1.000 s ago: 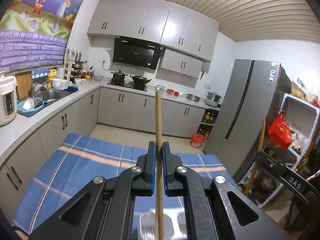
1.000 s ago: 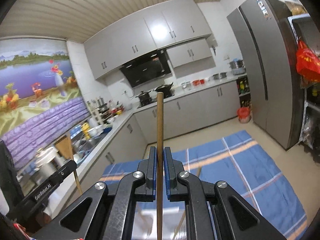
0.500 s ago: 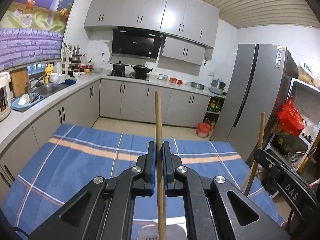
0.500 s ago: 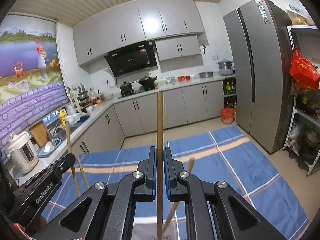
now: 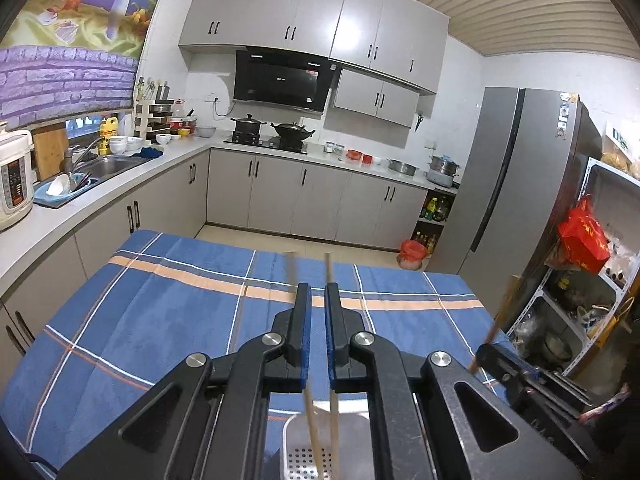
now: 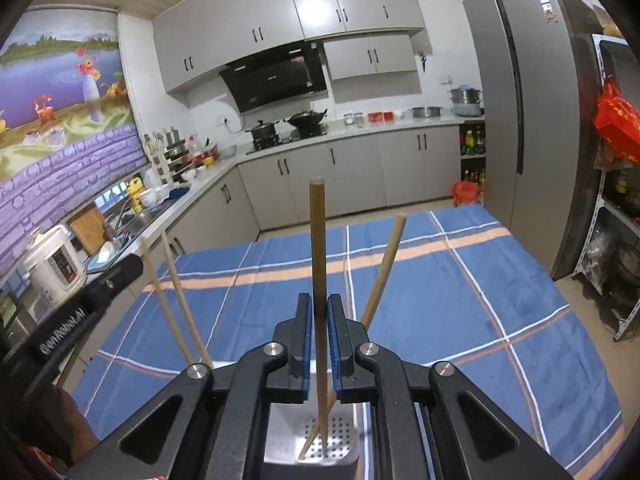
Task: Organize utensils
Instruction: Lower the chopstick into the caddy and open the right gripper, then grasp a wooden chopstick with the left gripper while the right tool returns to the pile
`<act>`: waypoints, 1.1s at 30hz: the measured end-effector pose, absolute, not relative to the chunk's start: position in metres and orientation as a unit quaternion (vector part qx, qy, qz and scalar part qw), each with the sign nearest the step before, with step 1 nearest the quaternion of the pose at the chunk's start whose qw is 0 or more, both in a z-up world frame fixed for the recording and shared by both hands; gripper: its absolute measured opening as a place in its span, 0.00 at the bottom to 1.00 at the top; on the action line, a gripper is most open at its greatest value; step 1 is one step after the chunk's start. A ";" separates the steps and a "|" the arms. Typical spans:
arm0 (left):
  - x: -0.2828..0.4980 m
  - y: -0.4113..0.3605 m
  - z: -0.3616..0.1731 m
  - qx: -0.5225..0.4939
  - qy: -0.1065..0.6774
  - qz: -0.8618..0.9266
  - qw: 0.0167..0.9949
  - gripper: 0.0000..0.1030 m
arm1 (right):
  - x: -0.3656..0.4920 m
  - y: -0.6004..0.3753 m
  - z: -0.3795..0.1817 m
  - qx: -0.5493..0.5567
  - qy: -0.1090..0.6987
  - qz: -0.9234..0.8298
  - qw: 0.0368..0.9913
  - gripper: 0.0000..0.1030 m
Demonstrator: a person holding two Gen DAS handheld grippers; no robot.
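A wooden chopstick (image 6: 319, 280) stands upright between the fingers of the right gripper (image 6: 319, 312); the blue pads sit close on either side of it, pinching it, and its lower end reaches down into the perforated metal utensil holder (image 6: 332, 436) below the fingers. A second chopstick (image 6: 382, 272) leans out to the right of those fingers, its foot in the same holder. Further left of the fingers, two more chopsticks (image 6: 176, 300) slant upward beside the left gripper's black body.

In the left wrist view, the left gripper (image 5: 315, 304) has its fingers slightly spread, a narrow gap open between the blue pads. Two blurred chopsticks (image 5: 320, 428) run up through that gap, loose between the pads rather than clamped, their lower ends over the utensil holder (image 5: 296, 448) just beneath the fingers. To the right of the fingers, the right gripper's dark body shows with a chopstick (image 5: 494, 328) rising from it.

Under both grippers lies a blue plaid tablecloth (image 5: 160, 312) with orange and white stripes. Beyond the fingertips stand grey kitchen cabinets (image 5: 316, 200) and a grey refrigerator (image 5: 516, 200) off to the right.
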State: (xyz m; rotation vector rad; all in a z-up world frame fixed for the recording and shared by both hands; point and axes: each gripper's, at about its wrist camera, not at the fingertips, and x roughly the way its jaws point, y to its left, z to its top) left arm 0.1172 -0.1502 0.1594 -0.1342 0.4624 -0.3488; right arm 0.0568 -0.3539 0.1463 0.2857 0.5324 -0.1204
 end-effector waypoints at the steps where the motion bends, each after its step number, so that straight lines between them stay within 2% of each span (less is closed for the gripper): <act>1: 0.113 -0.149 0.161 -0.065 0.227 -0.171 0.957 0.06 | 0.056 -0.353 0.146 0.141 0.263 -0.059 0.953 0.15; 2: 0.109 -0.147 0.163 -0.064 0.227 -0.169 0.957 0.07 | 0.054 -0.354 0.146 0.143 0.263 -0.058 0.952 0.20; 7: 0.087 -0.130 0.180 -0.071 0.228 -0.162 0.958 0.08 | 0.037 -0.354 0.158 0.144 0.252 -0.054 0.955 0.27; 9: 0.074 -0.123 0.188 -0.075 0.224 -0.160 0.959 0.16 | 0.025 -0.353 0.167 0.141 0.247 -0.051 0.957 0.35; 10: 0.064 -0.117 0.193 -0.075 0.218 -0.157 0.960 0.24 | 0.020 -0.354 0.169 0.140 0.246 -0.050 0.958 0.40; 14: 0.026 -0.103 0.205 -0.070 0.199 -0.149 0.966 0.44 | -0.010 -0.358 0.174 0.133 0.256 -0.048 0.956 0.49; 17: 0.005 -0.095 0.203 -0.061 0.212 -0.156 0.963 0.49 | -0.034 -0.367 0.164 0.136 0.284 -0.049 0.948 0.54; 27: -0.039 -0.099 0.126 -0.019 0.358 -0.202 0.911 0.51 | -0.105 -0.401 0.085 0.181 0.413 -0.049 0.891 0.54; 33: -0.067 -0.124 0.072 0.009 0.438 -0.262 0.860 0.51 | -0.135 -0.385 0.046 0.194 0.470 -0.010 0.861 0.54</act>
